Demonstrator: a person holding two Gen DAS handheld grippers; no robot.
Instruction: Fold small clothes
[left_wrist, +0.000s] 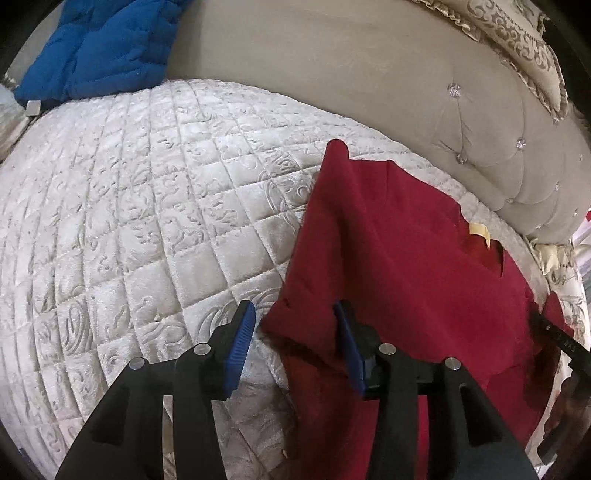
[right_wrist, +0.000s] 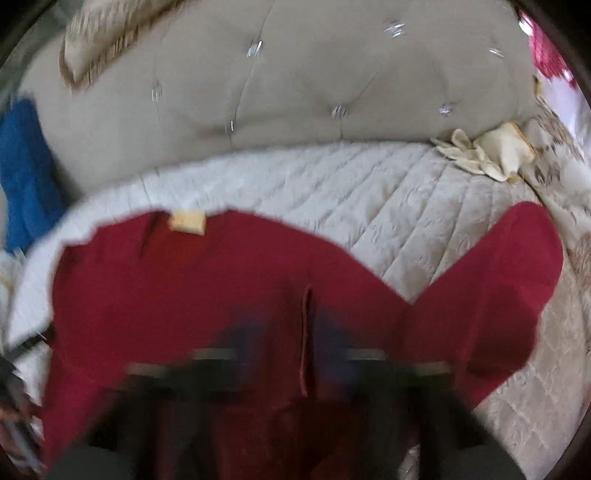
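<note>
Up close, the left gripper (left_wrist: 293, 325) is hanging wide open, holding nothing, straddling the near left edge of the dark red soft fabric garment (left_wrist: 399, 258), which is lying spread on the cream quilted mattress cover (left_wrist: 147, 203). The right gripper (right_wrist: 308, 343) is blurring too much to tell if it is gripping; a thin red seam is running up between its fingers. The cloth is looking light, limp and non-fragile, so pinching a hem or corner seems best. Only the right view is showing the outstretched sleeve (right_wrist: 509, 280); further off, only the left view is showing the blue padded cushion (left_wrist: 99, 48) clearly, by the beige tufted headboard (left_wrist: 480, 140).
</note>
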